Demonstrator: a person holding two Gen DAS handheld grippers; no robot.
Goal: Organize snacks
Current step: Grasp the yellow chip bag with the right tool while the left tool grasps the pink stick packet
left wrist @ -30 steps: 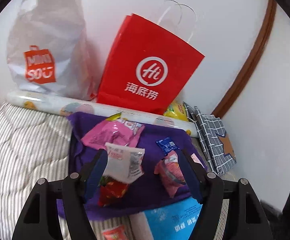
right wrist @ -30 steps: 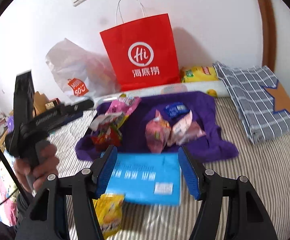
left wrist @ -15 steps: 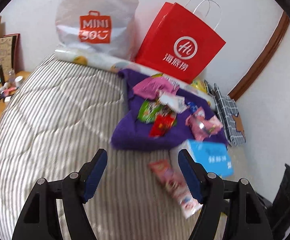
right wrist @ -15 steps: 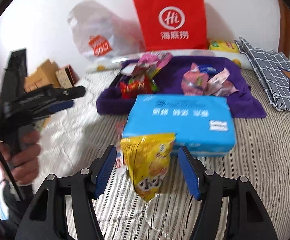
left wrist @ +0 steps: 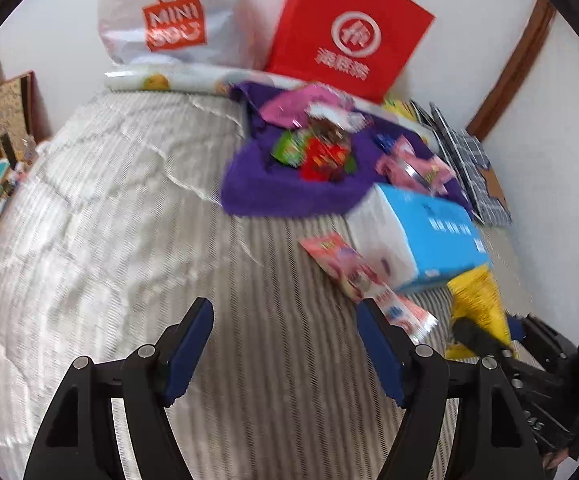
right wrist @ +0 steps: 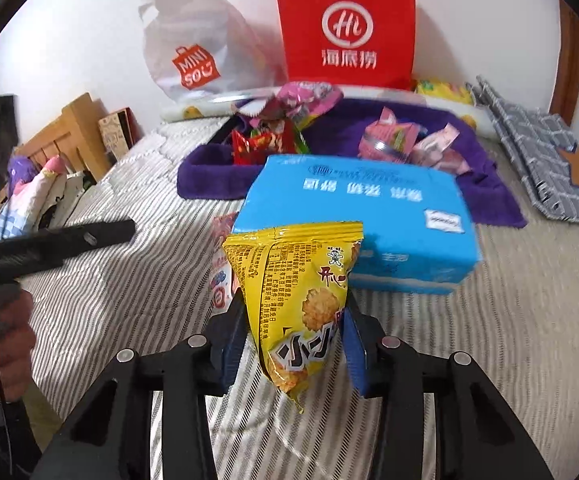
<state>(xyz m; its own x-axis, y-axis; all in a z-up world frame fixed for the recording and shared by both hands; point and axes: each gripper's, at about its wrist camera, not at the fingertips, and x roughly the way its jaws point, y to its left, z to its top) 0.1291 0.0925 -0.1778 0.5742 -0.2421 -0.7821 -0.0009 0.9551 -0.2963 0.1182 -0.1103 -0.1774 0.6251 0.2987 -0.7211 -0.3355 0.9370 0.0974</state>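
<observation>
My right gripper (right wrist: 293, 344) is closing, and its blue pads press both sides of a yellow snack bag (right wrist: 297, 280) standing on the striped bed; the same bag (left wrist: 477, 296) shows in the left wrist view. My left gripper (left wrist: 285, 344) hangs open over bare bedding with nothing between its fingers. A pink-red snack packet (left wrist: 353, 268) lies just beyond its right finger, against a blue tissue pack (left wrist: 421, 232). Further back, several snack packs, among them a red one (right wrist: 261, 144) and a pink one (right wrist: 393, 140), lie on a purple cloth (right wrist: 485, 196).
A red paper bag (right wrist: 345, 28) and a white plastic shopping bag (right wrist: 193, 52) lean on the wall behind. A folded checked cloth (right wrist: 545, 160) lies at the right. A person's hand (right wrist: 5, 344) holds the left gripper at the left. A wooden bedside piece (right wrist: 69, 136) stands left.
My right gripper came down onto the yellow bag and its jaws narrowed around it. My left gripper pulled back from the purple cloth and now looks over open striped bedding.
</observation>
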